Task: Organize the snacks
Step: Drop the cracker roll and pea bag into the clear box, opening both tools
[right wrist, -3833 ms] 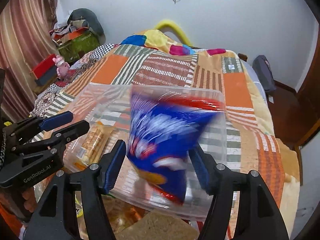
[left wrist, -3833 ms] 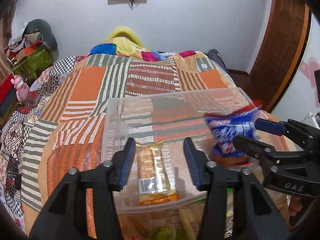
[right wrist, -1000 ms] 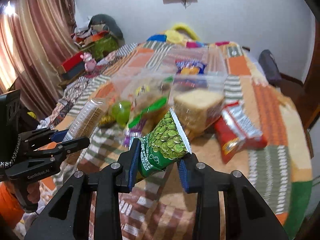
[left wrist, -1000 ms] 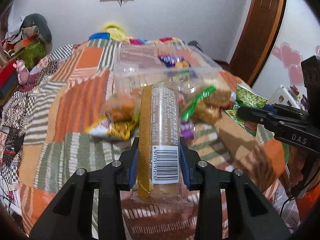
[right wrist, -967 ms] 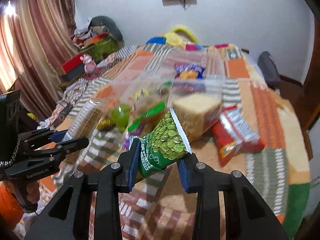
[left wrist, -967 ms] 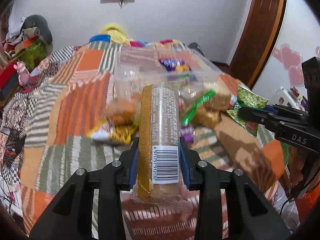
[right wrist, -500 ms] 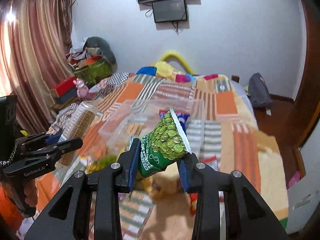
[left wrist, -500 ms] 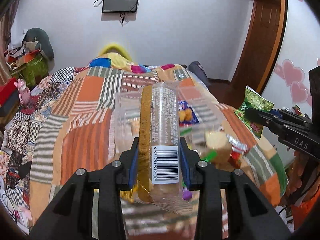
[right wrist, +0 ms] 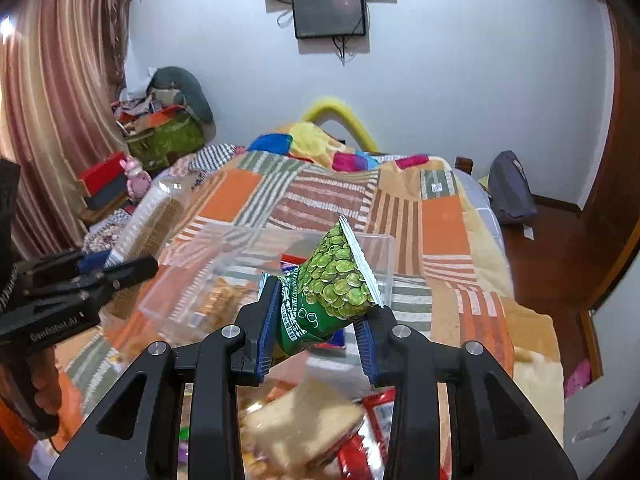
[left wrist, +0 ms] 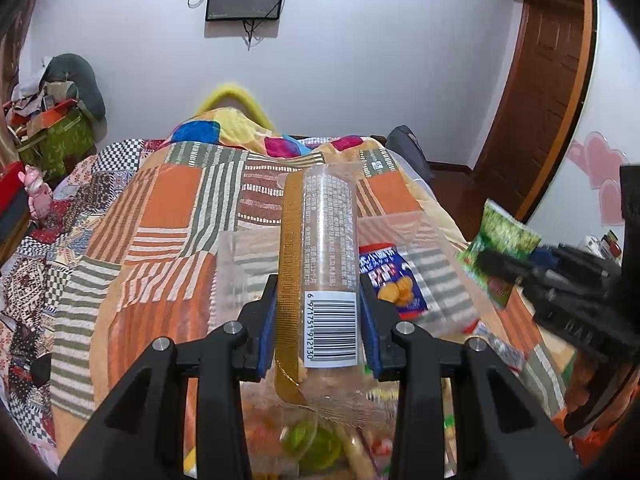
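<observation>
My left gripper (left wrist: 319, 322) is shut on a long clear pack of biscuits (left wrist: 324, 256) with a barcode label, held upright over the near edge of a clear plastic bin (left wrist: 230, 264). My right gripper (right wrist: 319, 320) is shut on a green bag of peas (right wrist: 334, 286), held above the same clear bin (right wrist: 382, 258). A blue snack bag (left wrist: 394, 282) and a small biscuit pack (right wrist: 218, 294) lie inside the bin. The right gripper with the green bag (left wrist: 498, 248) shows at the right of the left wrist view. The left gripper with the biscuits (right wrist: 154, 216) shows at the left of the right wrist view.
The bin sits on a patchwork bedspread (left wrist: 160, 216). Loose snacks lie below the grippers: a bread pack (right wrist: 304, 420), a red packet (right wrist: 372, 412), a green jelly cup (left wrist: 312, 440). A wooden door (left wrist: 548, 92) stands at right, clutter (right wrist: 160, 132) by the curtain at left.
Both grippers moved forward and up from the snack pile toward the bin, each keeping its pack. The bin now lies right under them and the pile has slid to the bottom edge.
</observation>
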A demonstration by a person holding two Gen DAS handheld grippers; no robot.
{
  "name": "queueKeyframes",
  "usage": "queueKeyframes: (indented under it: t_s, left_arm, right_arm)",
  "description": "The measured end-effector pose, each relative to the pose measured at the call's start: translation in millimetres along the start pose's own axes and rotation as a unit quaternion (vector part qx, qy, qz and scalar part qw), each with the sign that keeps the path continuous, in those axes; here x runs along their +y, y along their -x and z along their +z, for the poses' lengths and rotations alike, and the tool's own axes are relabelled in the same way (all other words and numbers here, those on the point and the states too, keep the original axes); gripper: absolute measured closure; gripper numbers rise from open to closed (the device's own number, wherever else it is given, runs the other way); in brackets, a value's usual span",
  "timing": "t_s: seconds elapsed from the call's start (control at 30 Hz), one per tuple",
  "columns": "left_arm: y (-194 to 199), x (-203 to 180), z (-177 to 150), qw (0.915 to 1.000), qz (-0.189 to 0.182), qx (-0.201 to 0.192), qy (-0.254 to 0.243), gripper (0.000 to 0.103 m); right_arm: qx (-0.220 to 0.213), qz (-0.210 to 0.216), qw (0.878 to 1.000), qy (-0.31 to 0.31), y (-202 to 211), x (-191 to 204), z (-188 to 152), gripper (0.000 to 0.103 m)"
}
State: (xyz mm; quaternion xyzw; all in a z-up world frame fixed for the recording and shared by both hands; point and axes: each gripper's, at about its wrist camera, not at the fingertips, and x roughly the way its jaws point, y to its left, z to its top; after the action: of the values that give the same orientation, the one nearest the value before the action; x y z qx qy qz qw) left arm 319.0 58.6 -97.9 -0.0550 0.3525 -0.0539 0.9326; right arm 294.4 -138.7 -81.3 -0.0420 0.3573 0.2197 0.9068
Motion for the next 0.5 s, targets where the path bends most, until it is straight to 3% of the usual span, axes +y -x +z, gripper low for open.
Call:
queueKeyframes:
  t_s: [0.2,0.5]
  left_arm:
    - [-46.0,-1.9,2.5,0.9995,0.0,0.031,-0.003,0.067]
    - [-84.3,-7.2,-10.5,0.9977,0.009,0.066,-0.013,0.067]
  right_arm:
    - [0.045,-0.002,0.999,0.007,-32.5,-8.3,-4.5,0.071]
    - [0.079,-0.001,0.996,0.032,-45.4,-9.5,-13.2,0.071]
